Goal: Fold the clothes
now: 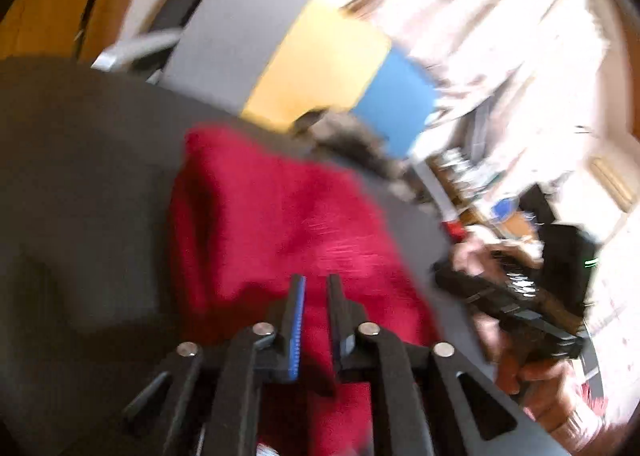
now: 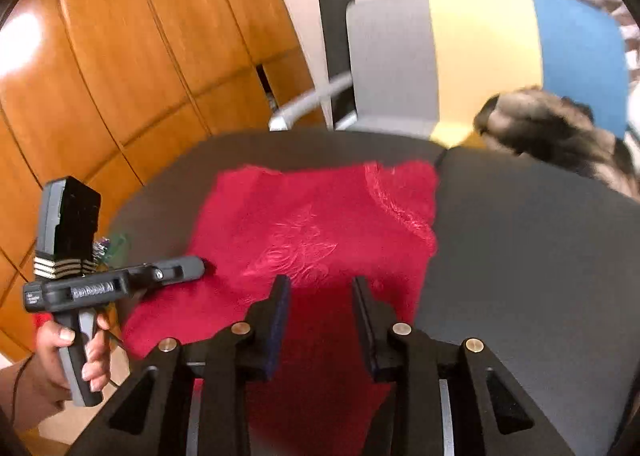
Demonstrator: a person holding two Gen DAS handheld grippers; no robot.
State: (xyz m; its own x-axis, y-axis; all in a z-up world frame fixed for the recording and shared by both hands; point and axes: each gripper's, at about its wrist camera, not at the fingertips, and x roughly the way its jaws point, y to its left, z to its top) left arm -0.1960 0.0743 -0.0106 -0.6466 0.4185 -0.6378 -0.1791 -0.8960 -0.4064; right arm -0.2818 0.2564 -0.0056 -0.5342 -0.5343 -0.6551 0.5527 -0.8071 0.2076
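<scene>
While red cloth (image 2: 320, 232) covers grey table (image 2: 520, 256) | wooden cabinets (image 2: 120, 56) behind

Blurred red garment (image 1: 288, 224) on grey table (image 1: 80, 176), left claw (image 1: 316, 284) narrowly parted above

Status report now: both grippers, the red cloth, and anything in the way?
Left gripper narrow, nothing held; right gripper open, empty. Red cloth lies part-folded on grey table. Furry grey thing at far edge, clear of the cloth.
</scene>
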